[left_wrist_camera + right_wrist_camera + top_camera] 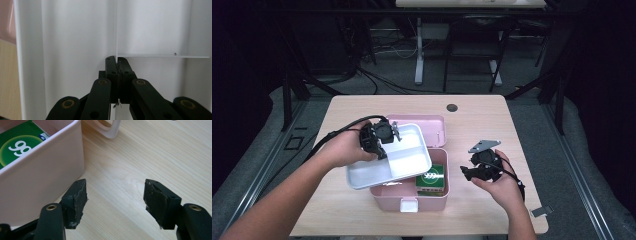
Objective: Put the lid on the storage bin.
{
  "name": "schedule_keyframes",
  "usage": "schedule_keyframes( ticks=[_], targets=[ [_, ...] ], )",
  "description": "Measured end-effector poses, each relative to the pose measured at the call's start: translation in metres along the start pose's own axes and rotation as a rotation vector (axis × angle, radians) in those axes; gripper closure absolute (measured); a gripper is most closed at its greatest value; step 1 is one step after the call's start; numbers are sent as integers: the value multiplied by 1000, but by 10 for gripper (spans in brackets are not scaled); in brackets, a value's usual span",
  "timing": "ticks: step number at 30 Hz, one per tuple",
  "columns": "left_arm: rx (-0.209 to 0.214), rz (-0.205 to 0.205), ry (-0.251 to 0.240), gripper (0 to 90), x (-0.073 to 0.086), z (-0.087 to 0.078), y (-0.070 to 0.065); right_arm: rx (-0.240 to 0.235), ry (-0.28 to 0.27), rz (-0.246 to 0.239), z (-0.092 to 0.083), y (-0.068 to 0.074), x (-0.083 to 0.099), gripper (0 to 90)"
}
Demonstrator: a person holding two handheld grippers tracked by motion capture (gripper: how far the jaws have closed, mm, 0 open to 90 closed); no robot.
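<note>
Right gripper [465, 172] at 4 o'clock, jaws apart over bare table [472, 125], nothing between them, just beside the pink box [432, 200]. Green packet [430, 179] sits inside the box. Left gripper [388, 145] at 10 o'clock, jaws clamped together on the divider wall of the white tray [367, 175], held tilted over the box. Pink lid [432, 122] at 12 o'clock behind.

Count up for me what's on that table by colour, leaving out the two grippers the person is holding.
Pink: 2, the box and its lid
White: 1, the divided tray, pinched by its divider in the left gripper
Green: 1, the packet inside the box
Total: 4
</note>
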State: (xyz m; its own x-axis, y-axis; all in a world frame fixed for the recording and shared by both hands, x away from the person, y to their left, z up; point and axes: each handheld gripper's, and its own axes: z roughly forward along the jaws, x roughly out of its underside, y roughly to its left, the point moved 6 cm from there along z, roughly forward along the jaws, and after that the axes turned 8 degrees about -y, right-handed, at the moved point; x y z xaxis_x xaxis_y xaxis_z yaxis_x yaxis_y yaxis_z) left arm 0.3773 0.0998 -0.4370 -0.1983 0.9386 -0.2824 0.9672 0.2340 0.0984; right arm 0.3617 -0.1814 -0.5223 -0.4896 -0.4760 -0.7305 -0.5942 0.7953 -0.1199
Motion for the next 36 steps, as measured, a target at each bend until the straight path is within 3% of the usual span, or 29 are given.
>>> schedule_keyframes(
  ticks=[1, 3, 5, 7, 10, 16, 24, 36],
  targets=[
    [6, 13, 0, 889, -2, 2, -2, -3, -20, -1, 2, 0, 0, 352],
    [9, 34, -9, 889, -5, 6, -3, 1, -11, -4, 2, 0, 0, 352],
    [-1, 81, -10, 889, -8, 8, -5, 2, -11, -3, 2, 0, 0, 351],
    [17, 114, -27, 888, -11, 11, -7, -2, -10, -2, 2, 0, 0, 352],
    [24, 137, -42, 889, -15, 16, -11, -1, -5, -2, 3, 1, 1, 352],
    [40, 170, -54, 890, -21, 21, -16, -1, -6, -8, 5, 1, 1, 352],
    [72, 177, -95, 891, -29, 19, -23, 4, 4, -9, 6, 2, 2, 351],
    [92, 210, -84, 891, -37, 33, -28, 3, -3, -5, 6, 1, 2, 351]
  ],
)
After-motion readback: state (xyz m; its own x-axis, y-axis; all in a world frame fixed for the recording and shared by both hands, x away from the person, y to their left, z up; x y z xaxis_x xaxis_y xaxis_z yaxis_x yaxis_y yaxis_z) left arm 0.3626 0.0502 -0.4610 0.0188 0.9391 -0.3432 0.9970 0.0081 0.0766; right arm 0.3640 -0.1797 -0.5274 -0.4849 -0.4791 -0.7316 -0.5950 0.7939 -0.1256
